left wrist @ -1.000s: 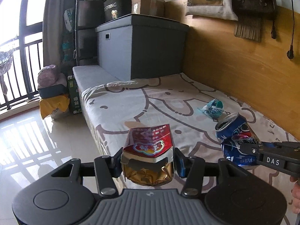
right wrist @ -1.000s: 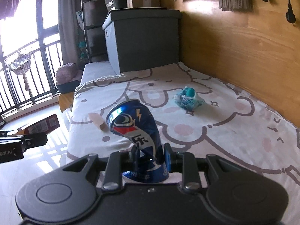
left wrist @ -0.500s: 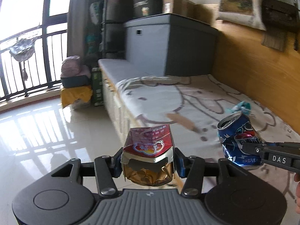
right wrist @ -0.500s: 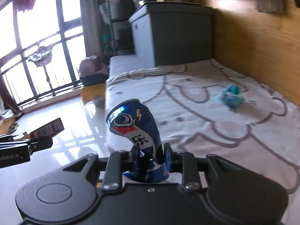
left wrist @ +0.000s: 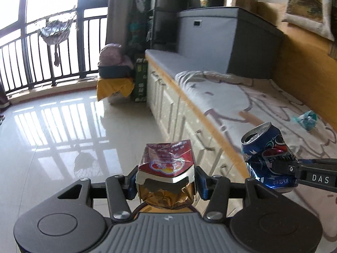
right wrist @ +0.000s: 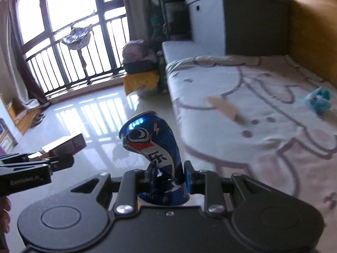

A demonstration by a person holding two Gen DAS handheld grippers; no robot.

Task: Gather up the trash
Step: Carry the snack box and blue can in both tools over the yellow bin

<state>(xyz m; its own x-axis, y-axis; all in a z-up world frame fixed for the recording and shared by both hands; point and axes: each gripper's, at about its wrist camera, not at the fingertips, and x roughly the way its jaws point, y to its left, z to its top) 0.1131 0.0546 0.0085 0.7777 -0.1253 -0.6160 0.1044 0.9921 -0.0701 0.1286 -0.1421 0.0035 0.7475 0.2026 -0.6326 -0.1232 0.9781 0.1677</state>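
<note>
Both views are swinging left off the cartoon-print bed (left wrist: pixel 242 97) toward the glossy floor (left wrist: pixel 63 126). Left tongs (left wrist: pixel 166 181) are pinching a crumpled red-and-gold carton (left wrist: pixel 166 164); right tongs (right wrist: pixel 166 179) are pinching a dented blue can (right wrist: pixel 155 147); 1 teal wrapper (right wrist: pixel 318 99) is lying far right on the bed, nearer the right tongs.

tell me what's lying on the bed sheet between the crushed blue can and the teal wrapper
A flat wooden stick lies on the sheet between the crushed blue can and the teal wrapper, clearest in the right wrist view.

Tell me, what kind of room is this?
Probably a bedroom or living room in a flat. A cartoon-print blanket covers a long bed-like bench against a wooden wall, a grey storage box stands at its far end, and a big railed window opens beyond a shiny tiled floor.
</note>
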